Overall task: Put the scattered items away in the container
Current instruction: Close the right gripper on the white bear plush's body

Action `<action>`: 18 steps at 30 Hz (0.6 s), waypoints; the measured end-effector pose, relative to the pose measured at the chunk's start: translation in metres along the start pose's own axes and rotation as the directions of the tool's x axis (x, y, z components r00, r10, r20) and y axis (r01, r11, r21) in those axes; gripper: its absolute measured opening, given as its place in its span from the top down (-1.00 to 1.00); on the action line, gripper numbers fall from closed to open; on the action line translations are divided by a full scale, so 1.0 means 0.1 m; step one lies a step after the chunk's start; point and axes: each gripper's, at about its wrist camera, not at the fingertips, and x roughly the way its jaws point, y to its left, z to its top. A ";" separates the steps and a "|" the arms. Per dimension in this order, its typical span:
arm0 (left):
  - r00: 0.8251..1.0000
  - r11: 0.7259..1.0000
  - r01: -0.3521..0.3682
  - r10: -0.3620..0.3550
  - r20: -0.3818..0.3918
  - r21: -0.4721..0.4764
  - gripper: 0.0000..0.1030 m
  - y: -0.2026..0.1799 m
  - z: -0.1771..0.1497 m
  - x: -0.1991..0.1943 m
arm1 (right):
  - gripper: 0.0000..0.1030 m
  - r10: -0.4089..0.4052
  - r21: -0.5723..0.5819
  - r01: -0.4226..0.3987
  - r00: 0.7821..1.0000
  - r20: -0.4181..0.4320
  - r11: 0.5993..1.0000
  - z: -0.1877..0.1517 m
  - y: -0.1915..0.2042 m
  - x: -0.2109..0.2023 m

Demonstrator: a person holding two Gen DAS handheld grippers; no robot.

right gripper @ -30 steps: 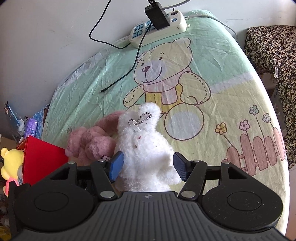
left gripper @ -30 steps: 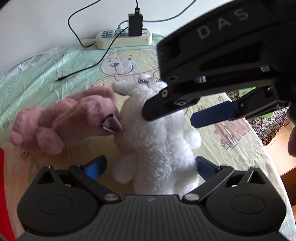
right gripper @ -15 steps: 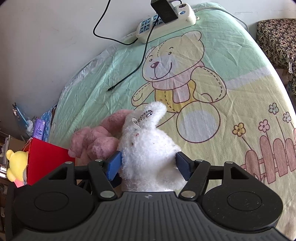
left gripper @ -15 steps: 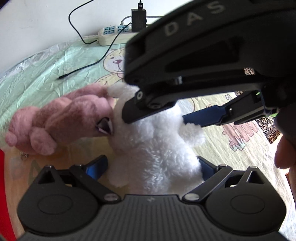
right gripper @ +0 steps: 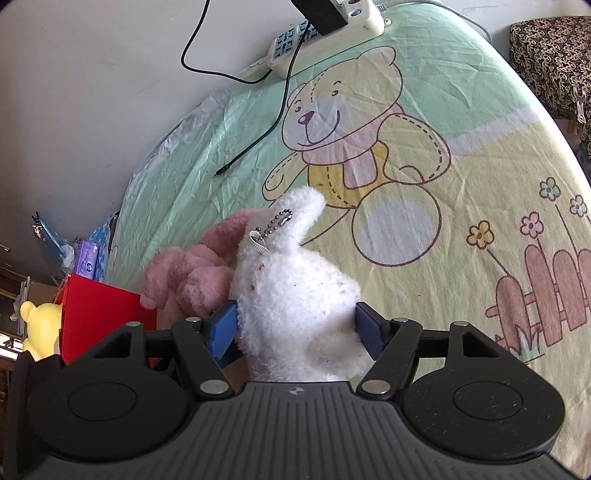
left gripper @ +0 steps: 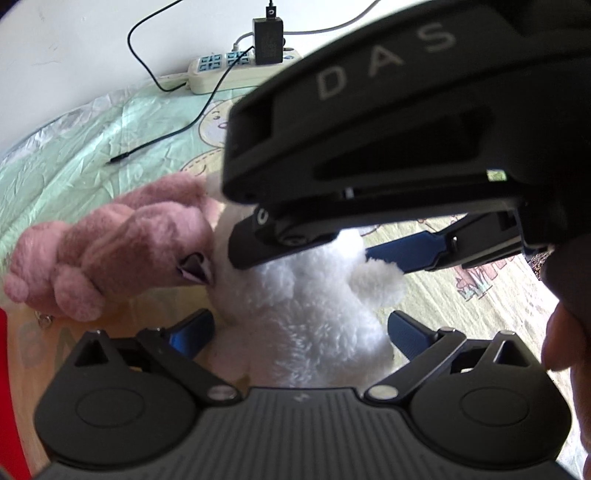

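Note:
A white plush rabbit [right gripper: 295,295] with a bead chain lies on the bear-print cloth [right gripper: 443,166], touching a pink plush toy [right gripper: 188,273] on its left. My right gripper [right gripper: 297,326] has both blue pads pressed against the white rabbit's sides. In the left wrist view the white rabbit [left gripper: 306,317] sits between the pads of my left gripper [left gripper: 299,332], which stands open around its lower body. The right gripper's body [left gripper: 406,129] hangs above the rabbit there. The pink plush [left gripper: 110,251] lies to the left.
A red container [right gripper: 96,314] stands at the left edge of the cloth with a yellow plush [right gripper: 40,325] beside it. A power strip [right gripper: 325,33] with a charger and a black cable [right gripper: 266,129] lies at the back. A patterned stool [right gripper: 554,55] is at the right.
The right gripper came down over the white rabbit and its pads closed in on the rabbit's sides. The left gripper moved closer around the rabbit's lower body.

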 end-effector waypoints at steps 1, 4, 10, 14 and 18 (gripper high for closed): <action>1.000 1.000 -0.002 0.002 -0.002 0.002 -0.95 0.00 0.00 0.00 | -0.31 -0.002 -0.007 0.002 1.000 0.001 1.000 -0.01 0.01 -0.01; 1.000 1.000 -0.008 0.008 -0.008 0.011 -0.97 -0.02 -0.01 0.01 | -0.28 -0.008 -0.023 0.008 1.000 0.003 1.000 -0.01 0.03 -0.01; 1.000 1.000 0.009 -0.009 -0.011 0.017 -0.88 -0.04 0.00 -0.01 | -0.21 -0.008 -0.014 0.008 1.000 0.009 1.000 -0.04 0.03 -0.04; 1.000 0.999 0.001 -0.001 0.000 0.035 -0.62 -0.07 0.00 -0.04 | -0.18 -0.010 -0.004 0.010 1.000 0.011 1.000 -0.06 0.02 -0.07; 1.000 0.999 -0.002 0.001 0.003 0.044 -0.42 -0.10 -0.01 -0.07 | -0.17 -0.016 0.012 0.016 1.000 0.016 1.000 -0.10 0.02 -0.12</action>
